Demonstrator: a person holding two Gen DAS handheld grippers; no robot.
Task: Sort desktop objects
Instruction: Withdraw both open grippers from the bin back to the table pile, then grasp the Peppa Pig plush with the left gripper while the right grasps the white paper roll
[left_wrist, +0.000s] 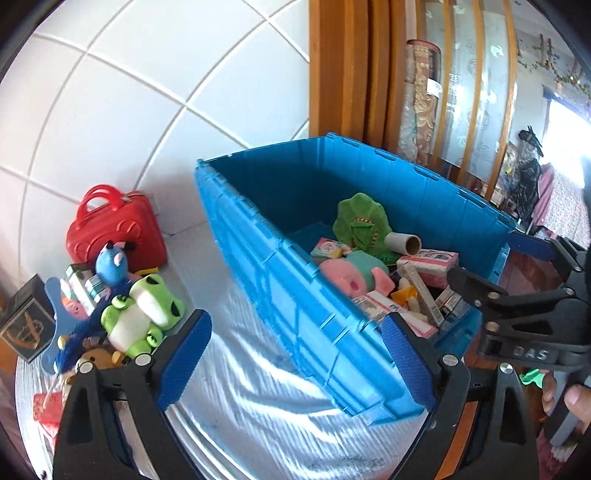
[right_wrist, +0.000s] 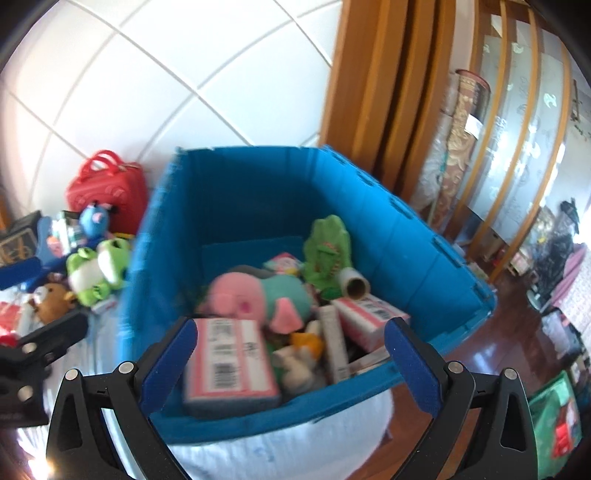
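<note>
Sorting goes on: my right gripper (right_wrist: 290, 363) hangs over the blue crate (right_wrist: 417, 236), jaws spread wide and empty above the pink box (right_wrist: 231, 363) lying inside. My left gripper (left_wrist: 295, 363) is also wide, holding nothing. Next I'd swing left toward the frog toy (left_wrist: 142, 314) in the heap beside the crate and straddle its body squarely.

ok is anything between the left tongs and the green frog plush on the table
Nothing visible. The left tongs stand open and empty over bare table cover, and the green frog plush lies just beyond their left finger, at the near edge of the toy pile, outside the blue bin.
</note>
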